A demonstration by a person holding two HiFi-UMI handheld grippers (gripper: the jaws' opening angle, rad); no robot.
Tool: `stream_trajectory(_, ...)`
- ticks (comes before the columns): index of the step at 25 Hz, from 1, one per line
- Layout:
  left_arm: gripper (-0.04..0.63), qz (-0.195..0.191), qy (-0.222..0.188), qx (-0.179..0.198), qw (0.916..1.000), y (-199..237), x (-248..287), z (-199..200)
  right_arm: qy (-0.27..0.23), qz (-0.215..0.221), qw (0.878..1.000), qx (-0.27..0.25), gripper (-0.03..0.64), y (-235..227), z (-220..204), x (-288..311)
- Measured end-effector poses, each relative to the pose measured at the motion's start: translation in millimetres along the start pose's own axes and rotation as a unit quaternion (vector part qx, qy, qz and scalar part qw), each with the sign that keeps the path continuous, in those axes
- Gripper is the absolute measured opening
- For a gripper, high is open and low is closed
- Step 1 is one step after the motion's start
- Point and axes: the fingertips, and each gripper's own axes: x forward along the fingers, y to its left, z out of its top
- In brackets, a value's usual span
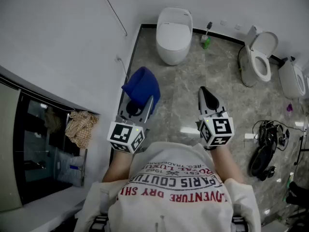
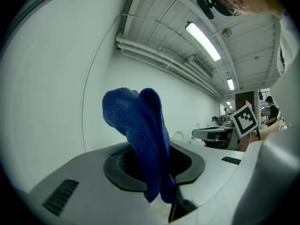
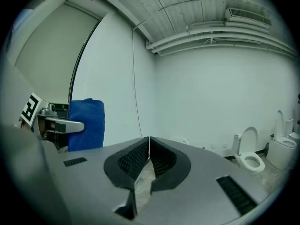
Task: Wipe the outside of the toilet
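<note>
A grey marble-look floor runs between white walls, with 3 toilets along the far side. The closed-lid toilet stands straight ahead and well apart from both tools, a green toilet brush just beside it. An open-seat toilet and a third toilet stand off to the right. No wiping has begun, and which toilet is meant cannot be told.

The left gripper has its jaws clamped on a blue cloth, which bunches up above them. The right gripper has its jaws pressed together with nothing between them.

The cloth looks pinched by a fold, with most of it loose, so a firm rub against the curved side could probably drag it out. If it stays bunched, the hard jaw tips might scrape the porcelain instead. The tangle of black cables on the floor to the right could catch a foot on the way to the open-seat toilet.

Only the head view shows the floor, the cables and how far off the toilets are. The left gripper view alone shows the cloth running down into the jaws, plus ceiling lights and no toilet at all. The right gripper view shows its jaws meeting and the open-seat toilet low at the right.
</note>
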Motion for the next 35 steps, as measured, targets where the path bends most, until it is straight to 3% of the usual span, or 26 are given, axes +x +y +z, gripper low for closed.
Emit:
stream_trajectory(11, 0.112, 0.002, 0.006, -0.01, 0.9999, 14, -3, -6, 0.008, 0.006, 1.0, 0.015, 0.018, 12, -3, 9)
stream_trajectory(23, 0.112, -0.001, 0.024, -0.027, 0.9994, 43, -1, -28, 0.023, -0.016, 0.999, 0.036, 0.018, 16, -20, 32)
stream_trajectory(29, 0.112, 0.008, 0.039, -0.042, 0.9983, 67, 31, -41, 0.042, -0.006, 0.998, 0.044, 0.018, -2, -30, 75)
stream_trajectory(35, 0.112, 0.031, 0.056, -0.049, 0.9968, 103, 101, -49, 0.052, 0.012, 0.997, 0.048, 0.018, -48, -33, 156)
